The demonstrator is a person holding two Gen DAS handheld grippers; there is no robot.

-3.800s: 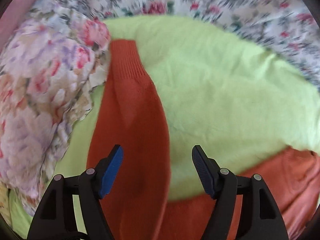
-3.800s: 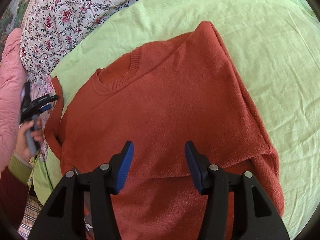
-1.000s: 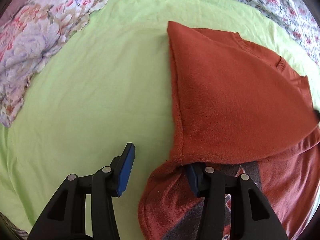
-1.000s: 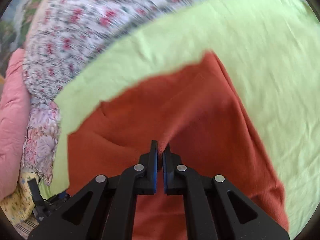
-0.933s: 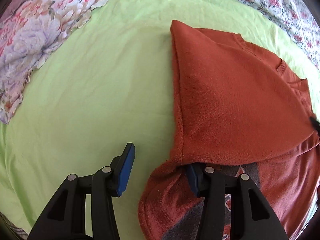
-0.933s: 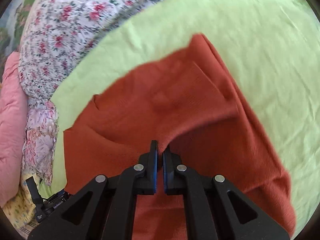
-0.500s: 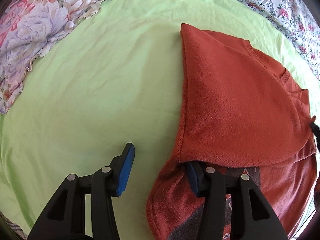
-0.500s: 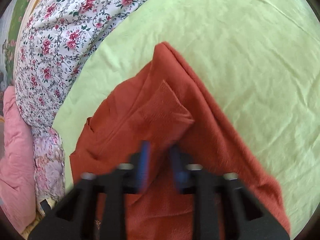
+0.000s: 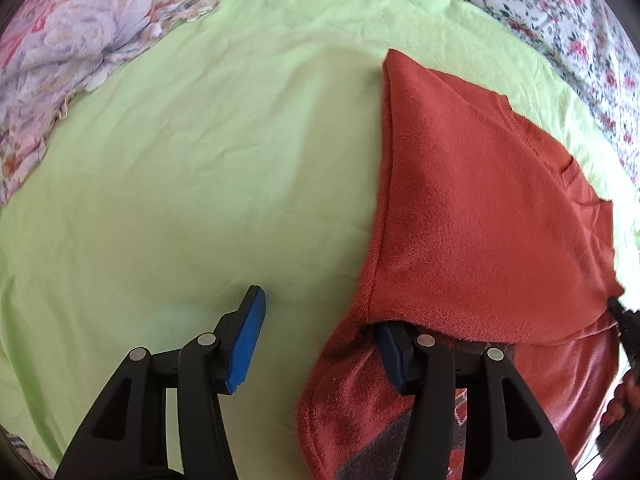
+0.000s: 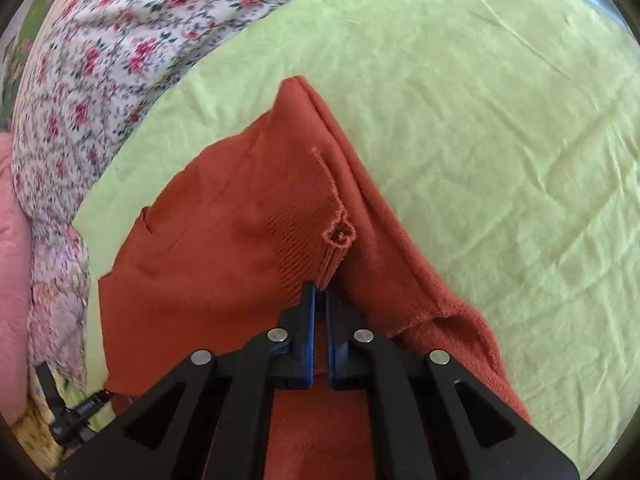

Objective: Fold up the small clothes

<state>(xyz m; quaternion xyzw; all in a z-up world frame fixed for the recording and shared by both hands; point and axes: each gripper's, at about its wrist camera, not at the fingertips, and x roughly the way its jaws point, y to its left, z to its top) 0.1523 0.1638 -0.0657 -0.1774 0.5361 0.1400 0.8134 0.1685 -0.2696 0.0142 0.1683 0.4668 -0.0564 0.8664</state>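
Note:
A rust-orange knit sweater [image 9: 480, 208] lies partly folded on a lime-green sheet [image 9: 200, 160]. In the left wrist view my left gripper [image 9: 320, 332] is open; its right finger sits under the sweater's lower folded edge, its left finger over bare sheet. In the right wrist view my right gripper [image 10: 319, 300] is shut on the sweater's ribbed cuff [image 10: 316, 248] and holds the sleeve over the sweater [image 10: 208, 240] body. The other gripper's tip shows at the right edge of the left wrist view [image 9: 624, 320].
A pastel floral cloth [image 9: 80, 40] lies at the left. A white red-flowered bedspread [image 10: 120, 48] borders the green sheet [image 10: 500, 140]. A pink cushion [image 10: 12, 240] is at the far left. Open green sheet lies left of the sweater.
My right gripper shut on the sleeve cuff and carried it across the sweater body. My left gripper moved from the sleeve to the sweater's lower edge and stayed open.

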